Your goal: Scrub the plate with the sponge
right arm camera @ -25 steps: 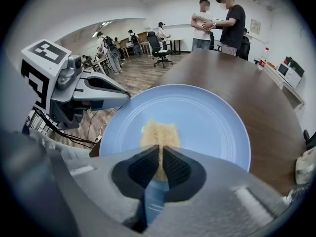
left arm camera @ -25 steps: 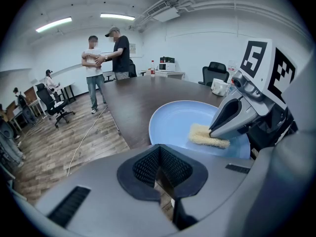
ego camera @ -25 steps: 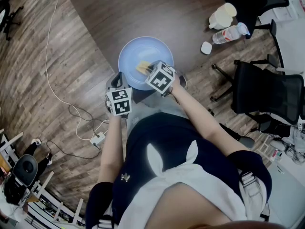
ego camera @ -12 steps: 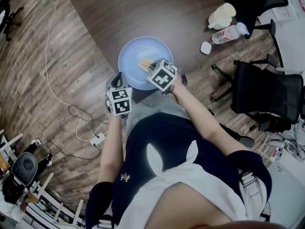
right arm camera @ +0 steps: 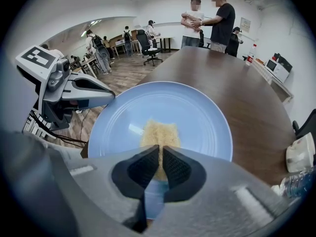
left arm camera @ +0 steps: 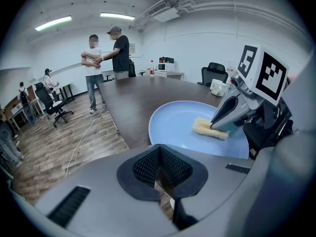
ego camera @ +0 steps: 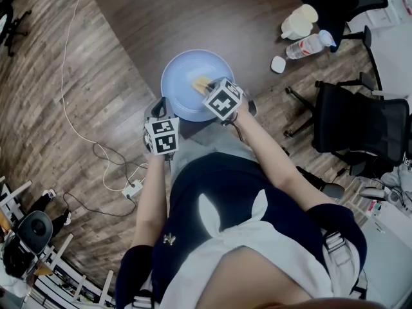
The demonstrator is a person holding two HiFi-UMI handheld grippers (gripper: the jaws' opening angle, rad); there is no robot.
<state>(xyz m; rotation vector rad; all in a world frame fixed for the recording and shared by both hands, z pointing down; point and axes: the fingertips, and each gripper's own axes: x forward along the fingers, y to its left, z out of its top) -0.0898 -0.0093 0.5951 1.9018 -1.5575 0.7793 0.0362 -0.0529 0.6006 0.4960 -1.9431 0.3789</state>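
Currently right gripper (right arm camera: 160, 152) pinches sponge (right arm camera: 159, 131) flat on plate (right arm camera: 202, 107); left gripper (left arm camera: 159, 149) closed, empty, clear of plate. Risk: unbraced plate near table (right arm camera: 247, 98) edge may skid under scrubbing.

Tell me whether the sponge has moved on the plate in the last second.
Yes: the sponge slid toward the middle of the plate, away from its near rim.

Even overhead light from ceiling strip lights (left arm camera: 53, 22), faint glare on plate (right arm camera: 129, 128), fisheye-warped gripper views, dark vignetted corners
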